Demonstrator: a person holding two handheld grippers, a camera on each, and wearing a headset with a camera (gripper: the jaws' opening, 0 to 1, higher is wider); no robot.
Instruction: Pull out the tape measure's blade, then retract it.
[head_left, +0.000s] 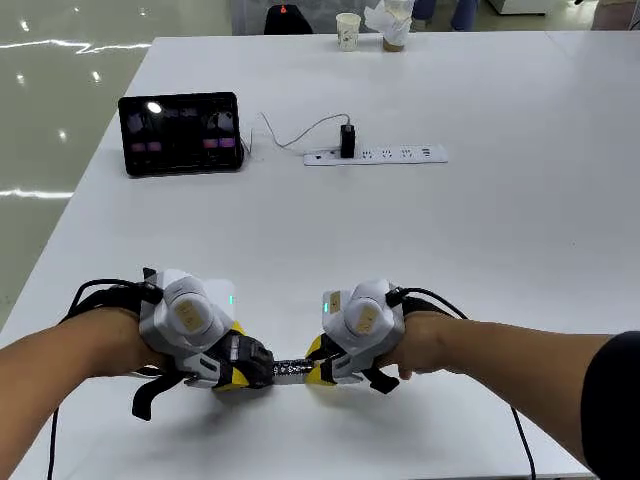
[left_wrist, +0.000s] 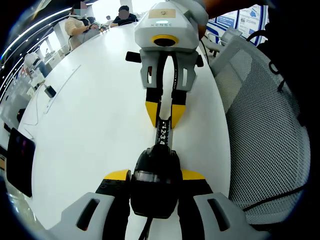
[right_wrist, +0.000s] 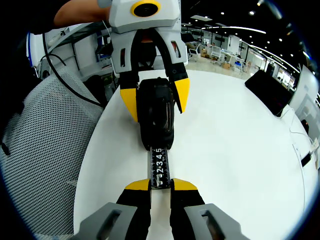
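Head view: both grippers sit low at 6 o'clock on the white table (head_left: 420, 230), facing each other and close together. The left gripper (head_left: 238, 358) is clamped across the black tape measure case (head_left: 254, 362). Its jaws are narrowed to the case's width, and the left gripper view shows the yellow tips hugging both flanks. The right gripper (head_left: 317, 362) is almost closed, with its tips pinching the blade (head_left: 290, 370) near the free end. Right gripper view shows printed numbers 2 to 5 just ahead of those tips. I cannot tell whether it bites the end hook or the blade's edges. A short stretch of blade is out, straight and taut between the case and the right tips. The case is at 9 o'clock of the blade and the right gripper at 3 o'clock. I cannot tell whether the case rests on the table or is held just above it.

My read of the step is pull-out, early on, with most of the blade inside the case. To do it well:
- Lock the case hand in place.
- Draw the right gripper straight toward 3 o'clock along the blade's own line.
- Avoid any twist or lift, so the blade doesn't kink or slide out of the pinch.
- Hold firm pressure, because a slip would likely let the blade snap back.
- On the retract, feed it in slowly and don't let go.

The tablet (head_left: 180, 132) at 11 o'clock, power strip (head_left: 375, 155) at 12 and paper cup (head_left: 347, 30) on the far edge are well apart from the pull path.
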